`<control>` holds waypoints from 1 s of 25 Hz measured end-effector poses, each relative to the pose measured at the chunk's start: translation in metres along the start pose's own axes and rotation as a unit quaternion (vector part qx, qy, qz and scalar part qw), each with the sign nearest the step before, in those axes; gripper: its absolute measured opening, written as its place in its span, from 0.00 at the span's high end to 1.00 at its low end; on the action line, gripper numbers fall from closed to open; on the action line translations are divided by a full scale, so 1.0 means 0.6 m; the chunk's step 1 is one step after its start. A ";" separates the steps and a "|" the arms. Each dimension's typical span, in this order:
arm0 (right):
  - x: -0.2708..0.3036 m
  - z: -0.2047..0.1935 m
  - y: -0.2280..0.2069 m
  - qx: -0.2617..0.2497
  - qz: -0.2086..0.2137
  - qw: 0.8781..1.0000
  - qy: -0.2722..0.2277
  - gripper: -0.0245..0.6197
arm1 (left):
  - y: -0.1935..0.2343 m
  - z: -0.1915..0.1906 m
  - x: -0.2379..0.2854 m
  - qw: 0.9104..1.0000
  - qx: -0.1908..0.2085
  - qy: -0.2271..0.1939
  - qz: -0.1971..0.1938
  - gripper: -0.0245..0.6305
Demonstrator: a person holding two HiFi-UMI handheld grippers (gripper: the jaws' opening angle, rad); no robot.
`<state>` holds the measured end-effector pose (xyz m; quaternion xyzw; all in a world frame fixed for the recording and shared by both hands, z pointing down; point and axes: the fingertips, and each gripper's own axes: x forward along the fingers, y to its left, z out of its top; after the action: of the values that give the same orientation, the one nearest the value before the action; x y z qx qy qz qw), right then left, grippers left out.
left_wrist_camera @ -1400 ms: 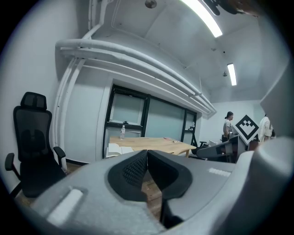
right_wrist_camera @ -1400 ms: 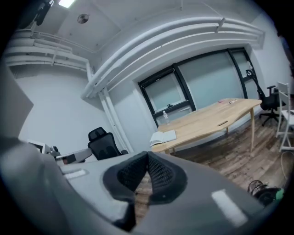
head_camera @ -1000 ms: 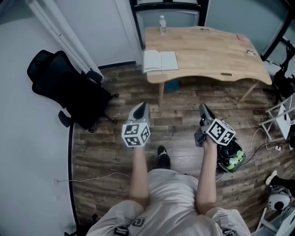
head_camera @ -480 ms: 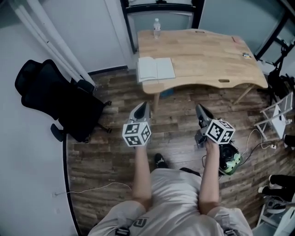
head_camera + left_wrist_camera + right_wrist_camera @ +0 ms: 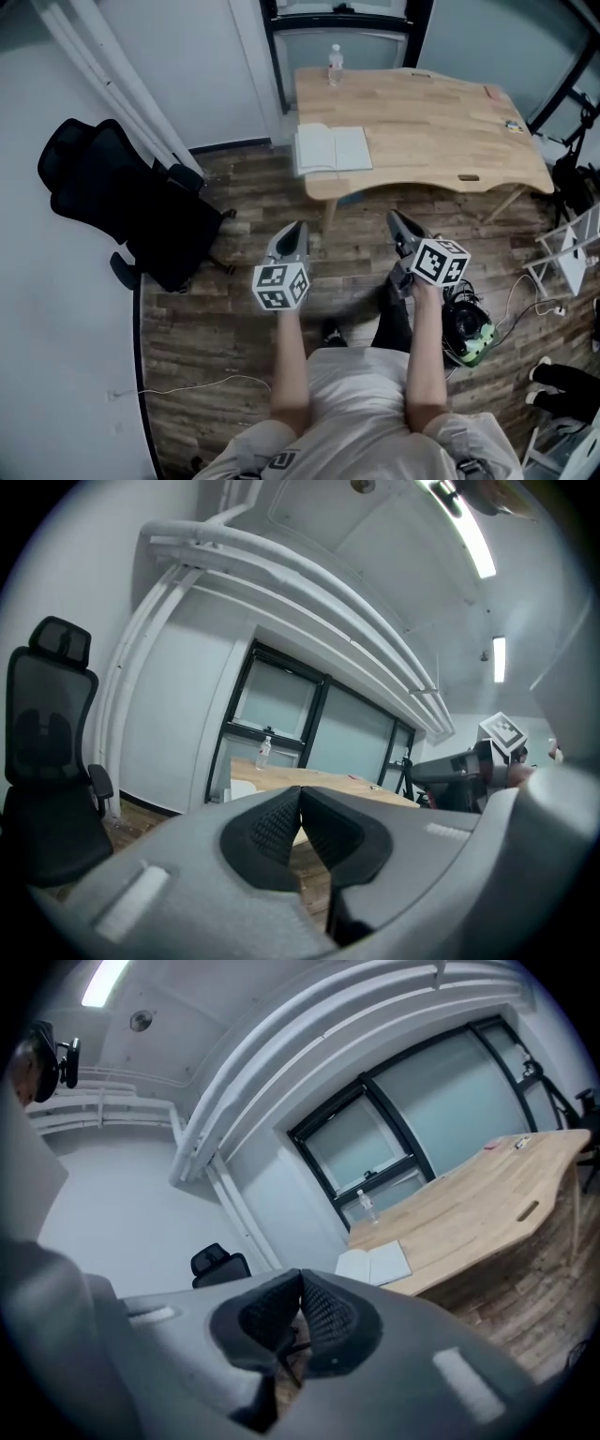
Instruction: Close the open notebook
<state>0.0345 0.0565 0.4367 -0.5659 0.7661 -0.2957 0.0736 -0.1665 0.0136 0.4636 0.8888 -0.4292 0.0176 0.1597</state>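
Both forearms stretched forward
Left gripper (image 5: 298, 228) and right gripper (image 5: 395, 217) side by side, jaws pressed together

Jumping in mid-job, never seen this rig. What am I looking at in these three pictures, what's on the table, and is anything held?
There is no robot: a person carries a two-jaw gripper in each hand. The top-down picture comes from a camera on the person's head and shows the left gripper and right gripper held over the floor. The other two pictures come from a camera riding on each gripper, looking along its jaws. In both, the jaws are together with nothing between, so nothing is held. Ahead stands a wooden table. The notebook lies open near its front left corner, and a water bottle stands at its far edge. A black office chair is off to the left. Both grippers are short of the table, so the notebook is untouched.
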 end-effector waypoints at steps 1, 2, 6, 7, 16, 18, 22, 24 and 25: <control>0.011 -0.008 0.006 -0.004 0.005 1.000 0.010 0.96 | 0.009 0.004 -0.002 1.000 -0.002 -0.003 0.005 0.95; 0.023 -0.016 0.013 -0.006 0.012 1.000 0.020 0.96 | 0.017 0.007 -0.003 1.000 -0.003 -0.005 0.010 0.95; 0.068 -0.040 0.034 -0.017 0.038 0.997 0.067 0.96 | 0.046 0.013 0.018 1.000 -0.010 -0.010 0.027 0.95; 0.077 -0.042 0.038 -0.027 0.044 0.996 0.079 0.96 | 0.051 0.015 0.027 0.999 -0.015 -0.012 0.032 0.95; 0.190 0.038 -0.032 -0.044 0.055 0.994 0.087 0.96 | 0.074 0.071 0.148 0.999 0.018 -0.011 0.037 0.95; 0.226 0.059 -0.053 -0.042 0.057 0.994 0.089 0.96 | 0.092 0.090 0.179 0.999 0.021 -0.015 0.042 0.95; 0.309 0.107 -0.087 -0.030 0.063 0.994 0.084 0.96 | 0.143 0.116 0.248 0.997 0.038 -0.003 0.062 0.95; 0.348 0.141 -0.103 -0.030 0.065 0.994 0.080 0.96 | 0.161 0.137 0.286 0.997 0.045 -0.001 0.067 0.95; 0.365 0.158 -0.112 -0.033 0.065 0.994 0.079 0.96 | 0.167 0.148 0.303 0.997 0.046 -0.002 0.070 0.95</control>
<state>0.0558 -0.1904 0.4438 -0.4922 0.8138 -0.3086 0.0130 -0.1383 -0.2090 0.4371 0.8632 -0.4891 0.0463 0.1162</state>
